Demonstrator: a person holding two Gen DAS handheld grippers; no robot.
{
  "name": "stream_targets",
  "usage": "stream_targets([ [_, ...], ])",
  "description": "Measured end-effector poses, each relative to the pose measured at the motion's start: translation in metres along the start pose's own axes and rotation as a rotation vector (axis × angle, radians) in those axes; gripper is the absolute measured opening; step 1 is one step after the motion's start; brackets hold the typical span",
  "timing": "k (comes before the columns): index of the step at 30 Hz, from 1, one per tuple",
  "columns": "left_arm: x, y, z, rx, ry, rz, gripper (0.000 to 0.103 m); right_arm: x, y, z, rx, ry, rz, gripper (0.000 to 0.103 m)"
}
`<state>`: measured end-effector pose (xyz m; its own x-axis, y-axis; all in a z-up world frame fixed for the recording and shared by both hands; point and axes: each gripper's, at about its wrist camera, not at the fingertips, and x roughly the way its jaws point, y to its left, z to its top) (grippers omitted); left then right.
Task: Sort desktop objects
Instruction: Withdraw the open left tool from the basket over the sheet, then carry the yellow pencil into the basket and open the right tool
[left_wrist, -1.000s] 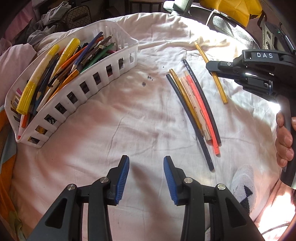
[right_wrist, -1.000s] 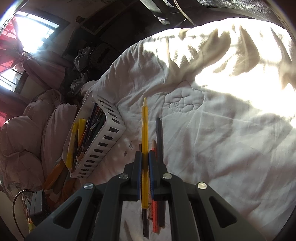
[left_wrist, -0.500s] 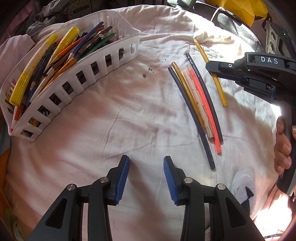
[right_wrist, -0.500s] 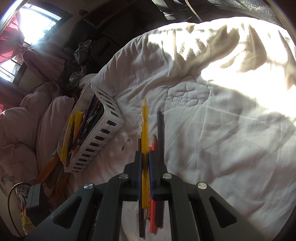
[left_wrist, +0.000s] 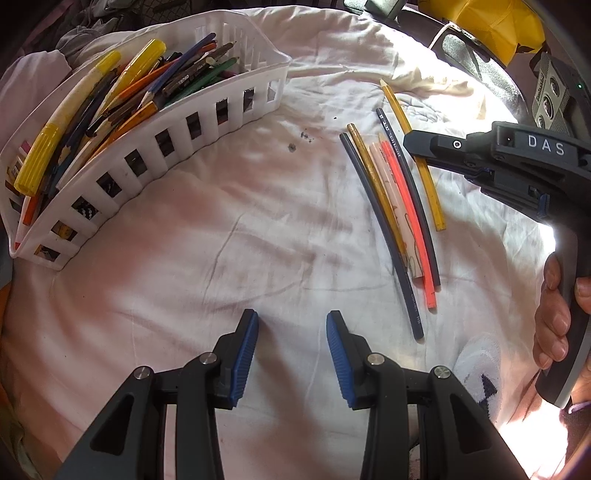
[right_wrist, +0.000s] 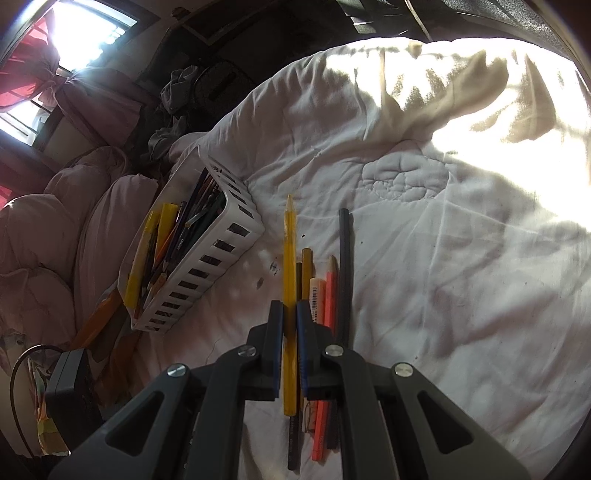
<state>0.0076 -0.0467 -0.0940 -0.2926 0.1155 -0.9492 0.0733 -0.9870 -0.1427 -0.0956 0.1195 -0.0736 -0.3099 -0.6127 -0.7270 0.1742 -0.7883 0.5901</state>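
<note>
The right gripper (right_wrist: 290, 325) is clamped on a yellow pencil (right_wrist: 289, 258), just beside the loose pencils (left_wrist: 397, 206) on the white quilt (left_wrist: 221, 240). The left gripper (left_wrist: 291, 350) hangs open and empty (the white basket (left_wrist: 177, 147) of pens sits well apart).

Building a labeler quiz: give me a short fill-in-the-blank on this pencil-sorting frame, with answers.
1. The right hand-held gripper is shut on a ____ pencil.
2. The left hand-held gripper is open and holds ____.
3. The sorted pens and pencils lie in a white slotted ____.
4. On the white quilt, the orange pencil lies in a row with other pencils, ____ the basket.

Missing words: yellow; nothing; basket; outside
</note>
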Motion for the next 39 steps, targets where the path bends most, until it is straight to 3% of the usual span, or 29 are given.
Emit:
stream_targets([
  [7,0.001,0.001,0.002,-0.025,0.005,-0.017,0.039,-0.005,0.032,0.027,-0.071,-0.010,0.017,0.008],
  [12,0.002,0.003,0.005,-0.038,0.007,-0.021,0.039,0.017,0.074,0.058,-0.120,0.038,0.094,0.008],
  [17,-0.012,-0.001,-0.009,-0.064,-0.002,-0.021,0.039,0.050,0.110,0.081,-0.168,0.083,0.107,0.008],
  [20,-0.010,0.018,0.006,-0.080,-0.005,-0.025,0.039,0.076,0.114,0.092,-0.103,0.142,0.146,0.008],
  [27,-0.023,0.045,0.002,-0.160,-0.015,-0.027,0.039,0.115,0.107,0.102,0.033,0.226,0.187,0.008],
  [34,-0.028,0.057,0.003,-0.209,-0.020,-0.025,0.039,0.132,0.082,0.103,0.355,0.256,0.307,0.008],
  [39,-0.029,0.060,0.002,-0.211,-0.016,-0.023,0.039,0.144,0.084,0.104,0.438,0.271,0.260,0.010],
])
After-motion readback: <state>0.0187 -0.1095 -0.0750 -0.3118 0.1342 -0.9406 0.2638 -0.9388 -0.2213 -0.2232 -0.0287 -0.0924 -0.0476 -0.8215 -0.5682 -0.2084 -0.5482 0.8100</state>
